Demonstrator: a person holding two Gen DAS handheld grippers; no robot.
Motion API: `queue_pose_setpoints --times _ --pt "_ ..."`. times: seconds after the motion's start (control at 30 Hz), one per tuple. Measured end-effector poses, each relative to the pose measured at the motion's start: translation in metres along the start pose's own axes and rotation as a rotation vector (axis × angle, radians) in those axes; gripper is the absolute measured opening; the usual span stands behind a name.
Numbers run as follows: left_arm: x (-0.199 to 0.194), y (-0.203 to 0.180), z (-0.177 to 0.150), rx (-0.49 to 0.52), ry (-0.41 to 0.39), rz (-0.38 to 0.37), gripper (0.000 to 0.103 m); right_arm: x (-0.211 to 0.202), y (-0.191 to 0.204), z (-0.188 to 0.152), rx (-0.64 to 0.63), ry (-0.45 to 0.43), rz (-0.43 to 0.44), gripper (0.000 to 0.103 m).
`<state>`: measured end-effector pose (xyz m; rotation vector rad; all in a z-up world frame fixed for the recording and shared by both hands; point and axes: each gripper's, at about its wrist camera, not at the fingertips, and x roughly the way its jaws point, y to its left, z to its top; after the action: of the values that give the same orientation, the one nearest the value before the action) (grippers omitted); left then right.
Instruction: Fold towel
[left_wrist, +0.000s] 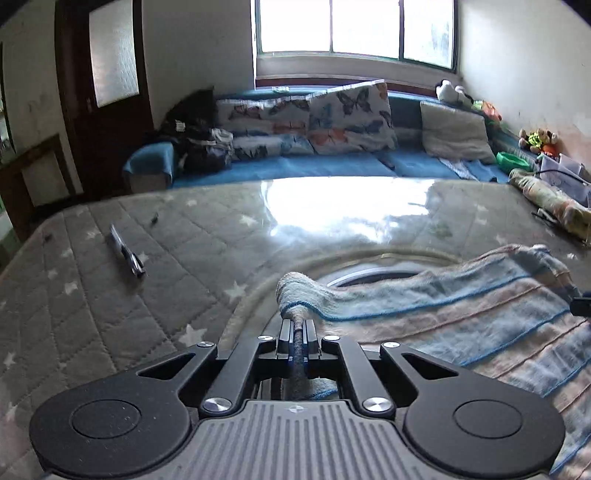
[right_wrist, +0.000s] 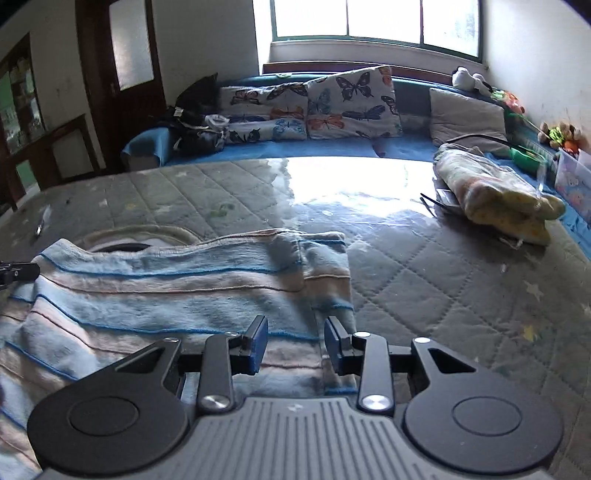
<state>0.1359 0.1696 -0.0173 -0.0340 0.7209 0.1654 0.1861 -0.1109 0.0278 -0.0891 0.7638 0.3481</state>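
Left tool (left_wrist: 297, 341): fingers pressed together, pinching a bunched corner of the blue, pink & cream striped terry towel (left_wrist: 461, 317).
Right tool (right_wrist: 295, 345): fingers spread, nothing between them, hovering over towel's near right edge.
Towel: lies across the grey quilted star-print counter (right_wrist: 424, 266), right end doubled over.
Rolled yellow-green blanket (right_wrist: 495, 199): far right of counter, well apart from towel.

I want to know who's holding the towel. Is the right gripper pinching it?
No, the right gripper is open, its fingers spread apart above the striped towel with nothing clamped between them.
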Motion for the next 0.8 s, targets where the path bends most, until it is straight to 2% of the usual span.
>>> queue_pose_setpoints --times 0.1,0.3,0.43,0.53,0.6,0.77,0.8 --pt "0.010 0.006 -0.002 0.009 0.013 0.037 0.005 0.014 0.007 0.004 -0.041 0.017 -0.006 0.034" --pt "0.024 0.027 0.004 -0.016 0.017 0.136 0.006 0.034 0.009 0.017 -0.039 0.019 -0.051 0.034" --pt "0.002 0.042 0.002 -0.083 0.025 0.036 0.007 0.026 0.012 0.019 -0.055 0.006 -0.047 0.033" --pt "-0.020 0.038 -0.009 -0.066 0.030 -0.046 0.012 0.013 0.017 0.017 -0.075 -0.004 -0.015 0.034" --pt "-0.031 0.033 -0.021 -0.056 0.043 -0.062 0.020 0.003 0.024 0.013 -0.091 -0.001 0.027 0.034" --pt "-0.061 0.038 -0.058 -0.065 0.084 -0.105 0.025 -0.025 0.046 -0.010 -0.148 0.014 0.099 0.034" --pt "-0.068 0.040 -0.064 -0.061 0.081 -0.118 0.029 -0.029 0.049 -0.015 -0.160 0.017 0.106 0.034"
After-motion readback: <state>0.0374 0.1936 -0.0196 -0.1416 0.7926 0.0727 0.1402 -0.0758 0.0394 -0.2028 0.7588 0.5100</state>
